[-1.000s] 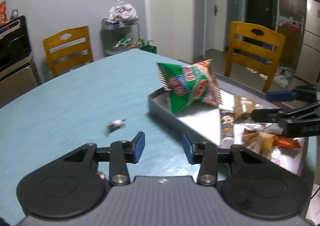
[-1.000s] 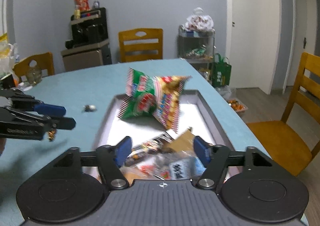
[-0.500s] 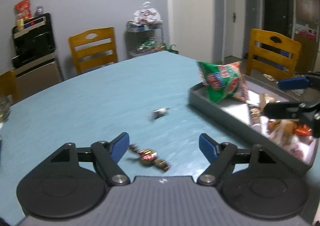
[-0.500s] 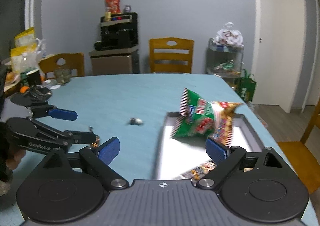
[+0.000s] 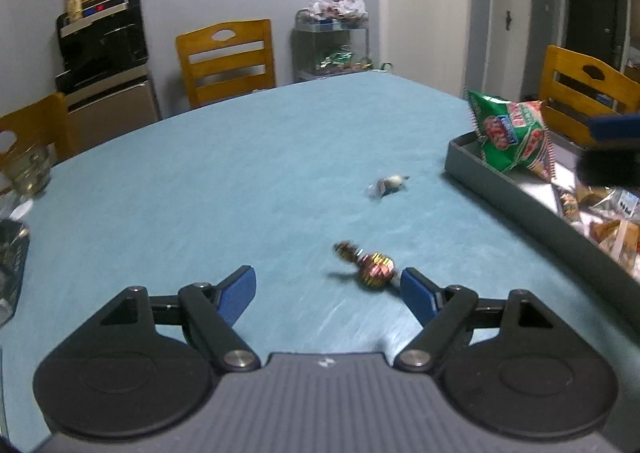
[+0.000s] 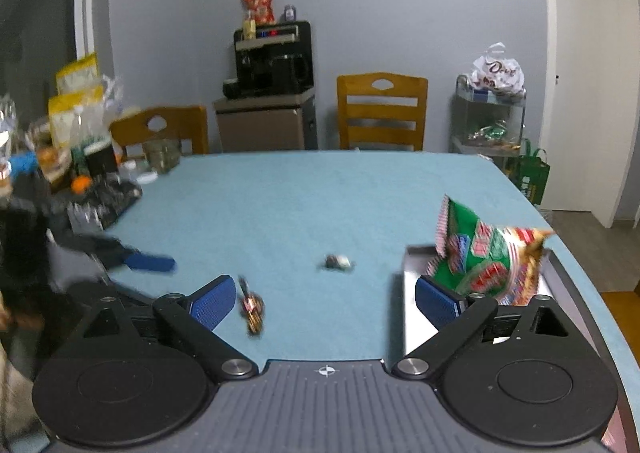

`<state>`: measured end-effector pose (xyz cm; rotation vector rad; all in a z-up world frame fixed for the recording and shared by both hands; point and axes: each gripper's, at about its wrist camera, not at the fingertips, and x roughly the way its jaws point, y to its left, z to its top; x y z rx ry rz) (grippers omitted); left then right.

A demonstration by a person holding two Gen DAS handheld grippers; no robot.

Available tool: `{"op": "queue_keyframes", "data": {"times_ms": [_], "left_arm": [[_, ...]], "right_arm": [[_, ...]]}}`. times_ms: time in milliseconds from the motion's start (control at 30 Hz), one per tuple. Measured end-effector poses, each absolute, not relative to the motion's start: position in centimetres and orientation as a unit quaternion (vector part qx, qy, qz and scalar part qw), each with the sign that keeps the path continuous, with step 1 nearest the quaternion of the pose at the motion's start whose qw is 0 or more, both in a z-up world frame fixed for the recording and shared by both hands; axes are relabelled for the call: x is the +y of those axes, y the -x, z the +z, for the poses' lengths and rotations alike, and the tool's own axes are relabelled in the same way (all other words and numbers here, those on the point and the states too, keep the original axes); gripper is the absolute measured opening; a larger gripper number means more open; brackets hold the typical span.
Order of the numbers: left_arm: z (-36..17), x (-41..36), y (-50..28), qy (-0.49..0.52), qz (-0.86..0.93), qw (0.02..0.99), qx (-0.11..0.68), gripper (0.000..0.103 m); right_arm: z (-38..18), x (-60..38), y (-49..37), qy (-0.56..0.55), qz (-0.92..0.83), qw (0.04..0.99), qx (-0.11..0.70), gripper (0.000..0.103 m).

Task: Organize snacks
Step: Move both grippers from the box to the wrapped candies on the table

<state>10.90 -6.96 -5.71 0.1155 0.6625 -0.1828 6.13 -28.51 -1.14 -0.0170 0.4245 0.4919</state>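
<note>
A red-gold wrapped candy (image 5: 370, 267) lies on the blue table just ahead of my open, empty left gripper (image 5: 328, 291), close to its right finger. A small grey-wrapped candy (image 5: 389, 185) lies farther out. The grey tray (image 5: 500, 189) at the right holds a green snack bag (image 5: 510, 133) and several small packets. In the right wrist view my right gripper (image 6: 324, 303) is open and empty above the table, with the red-gold candy (image 6: 252, 309) by its left finger, the grey candy (image 6: 338, 261) ahead, and the tray (image 6: 416, 317) with the green bag (image 6: 488, 261) at the right.
Wooden chairs (image 6: 382, 111) stand around the table. Jars, bags and a dark box (image 6: 104, 201) crowd the table's left end. A black appliance on a cabinet (image 6: 272, 61) and a wire rack with bags (image 6: 490, 121) stand by the wall.
Both grippers swung left, away from the tray toward the loose candies. The left gripper's jaws opened wider. The red-gold candy now lies by both grippers' fingers.
</note>
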Motion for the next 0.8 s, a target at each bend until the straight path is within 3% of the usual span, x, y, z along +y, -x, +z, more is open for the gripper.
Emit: {"op": "queue_keyframes", "data": {"times_ms": [167,433,800], "left_arm": [[-6.0,-8.9,-12.7,-0.044,-0.099,0.937,0.331,0.08],[-8.8,-9.4,-13.4,-0.046,-0.066,0.944,0.321,0.08],[-10.0,-8.1,-14.1,-0.002,-0.071,0.94,0.333,0.08]], "right_arm": [[0.4,-27.4,-8.9,-0.038,0.242,0.945,0.215,0.099],[-2.6,-24.0,-14.0,-0.047,0.194,0.947,0.252,0.096],[-7.0,-18.0,-17.6,0.035,0.149,0.957,0.245,0.073]]}}
